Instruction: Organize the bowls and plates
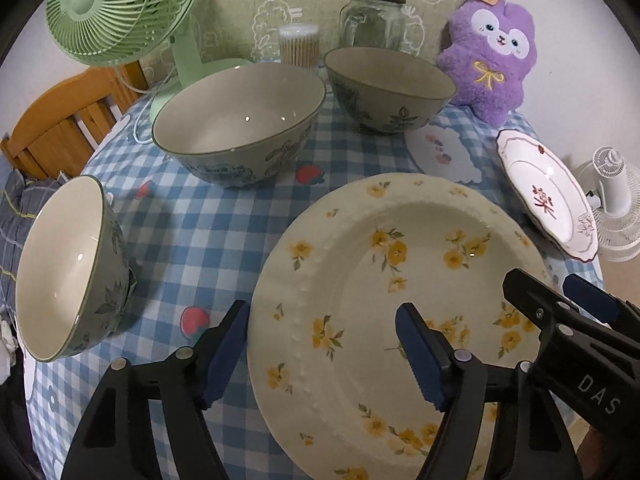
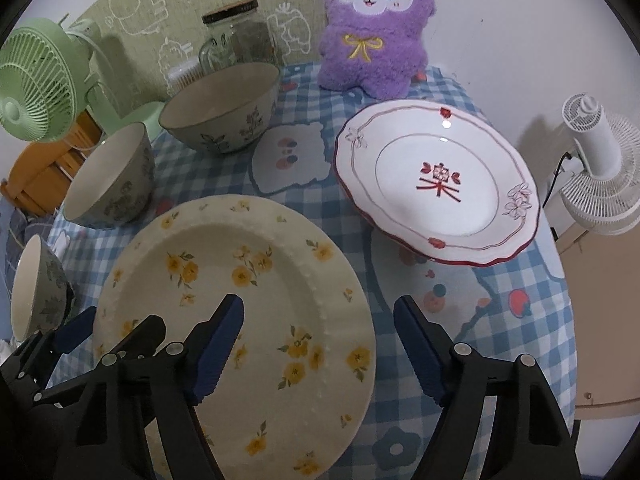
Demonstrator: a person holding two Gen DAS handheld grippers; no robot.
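Five dishes lie apart, none stacked; three bowls (image 1: 76, 268) (image 1: 240, 120) (image 1: 390, 88) left and far, yellow plate (image 1: 400, 280) near, red plate (image 2: 436, 184) right on the desk (image 1: 208, 232); left hand-held gripper (image 1: 320, 352) and right hand-held gripper (image 2: 320, 344) straddle the yellow plate's rims, wide, empty.

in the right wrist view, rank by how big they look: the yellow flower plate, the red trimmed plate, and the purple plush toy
1. Yellow flower plate, largest, though it lies nearest the camera, which inflates it.
2. Red trimmed plate.
3. Purple plush toy, smallest as seen, but it stands farthest back, so its true size is unsure.
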